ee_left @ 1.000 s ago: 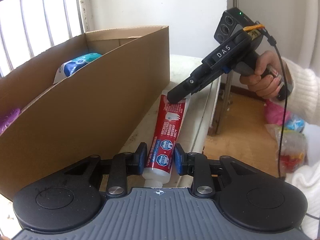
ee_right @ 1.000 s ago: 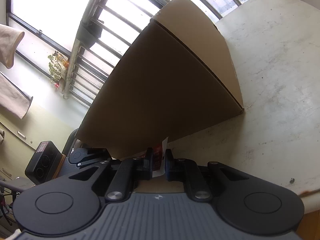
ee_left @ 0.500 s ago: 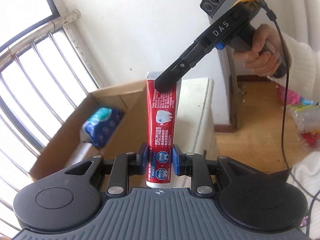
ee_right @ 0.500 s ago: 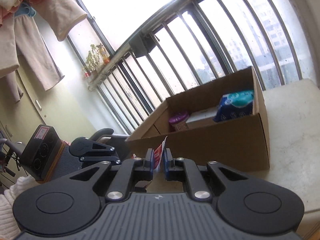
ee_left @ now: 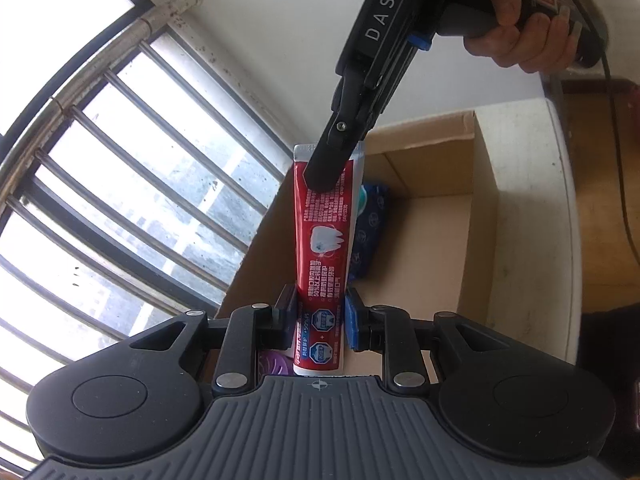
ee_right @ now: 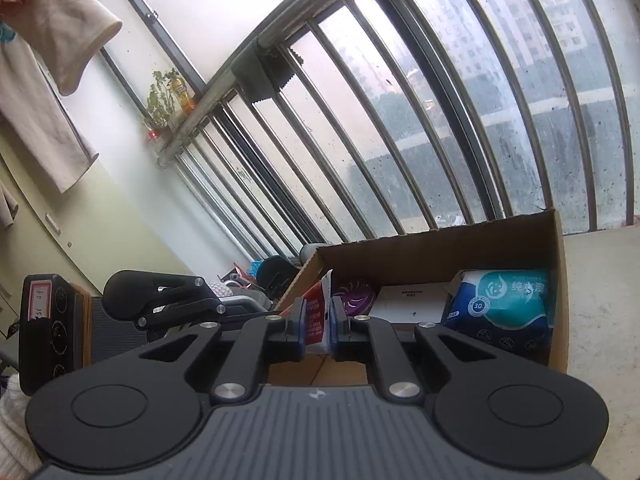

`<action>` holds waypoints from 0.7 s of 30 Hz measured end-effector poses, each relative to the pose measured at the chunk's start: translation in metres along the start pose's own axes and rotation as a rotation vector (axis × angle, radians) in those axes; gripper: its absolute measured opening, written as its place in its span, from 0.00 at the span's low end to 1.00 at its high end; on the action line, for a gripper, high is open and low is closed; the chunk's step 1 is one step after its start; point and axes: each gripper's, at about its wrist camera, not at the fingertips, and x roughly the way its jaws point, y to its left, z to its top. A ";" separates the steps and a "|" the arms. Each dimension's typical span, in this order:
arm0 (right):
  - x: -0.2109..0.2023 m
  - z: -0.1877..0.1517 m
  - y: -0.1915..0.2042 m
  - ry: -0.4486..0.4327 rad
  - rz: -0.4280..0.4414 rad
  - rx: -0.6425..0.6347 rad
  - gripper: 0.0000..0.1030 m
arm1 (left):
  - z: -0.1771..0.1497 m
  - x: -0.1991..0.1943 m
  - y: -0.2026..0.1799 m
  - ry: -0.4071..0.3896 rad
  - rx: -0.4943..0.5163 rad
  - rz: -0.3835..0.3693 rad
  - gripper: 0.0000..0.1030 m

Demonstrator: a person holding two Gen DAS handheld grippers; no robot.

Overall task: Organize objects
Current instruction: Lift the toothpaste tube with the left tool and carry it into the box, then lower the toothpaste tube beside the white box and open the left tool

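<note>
Barred window glass (ee_left: 132, 184) fills the left of the left wrist view, with a white wall behind and a cardboard box (ee_left: 480, 216) standing on a pale table (ee_left: 560, 208). A second ago the toothpaste tube (ee_left: 322, 248) lay flat on the table beside the box; half a second ago it was raised upright before the wall; now it hangs over the open box, whose floor shows beneath it. The left gripper (ee_left: 320, 318) has its pads closed on the tube near its lower end. The right gripper (ee_left: 326, 168) reaches down from the upper right and pinches the crimped top end, a bare hand (ee_left: 524, 36) wrapped round its handle. A blue wet-wipe pack (ee_left: 370, 232) lies in the box behind the tube, and a purple lid (ee_left: 274, 364) peeks out by the left finger.

From the right wrist view, the same window bars (ee_right: 400, 120) and hung laundry (ee_right: 60, 40) form the backdrop. The right gripper (ee_right: 318, 326) is clamped on the tube's (ee_right: 316, 312) flat end, seen edge-on. The box (ee_right: 558, 280) now sits close below, where earlier only its outer wall showed. Inside lie the wet-wipe pack (ee_right: 504, 300), a white carton (ee_right: 412, 298) and the purple lid (ee_right: 356, 294). The left gripper (ee_right: 276, 312) comes in from the left; its fingertips seem hidden behind the right fingers.
</note>
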 end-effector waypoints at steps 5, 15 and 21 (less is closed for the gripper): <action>0.049 0.007 -0.026 0.168 -0.067 0.087 0.13 | -0.007 0.044 -0.007 0.160 0.138 -0.029 0.22; 0.089 0.006 -0.074 0.346 -0.149 0.239 0.14 | -0.012 0.080 0.016 0.266 0.031 -0.188 0.21; 0.123 0.002 -0.065 0.492 -0.347 0.124 0.16 | 0.000 0.087 0.043 0.300 -0.052 -0.223 0.07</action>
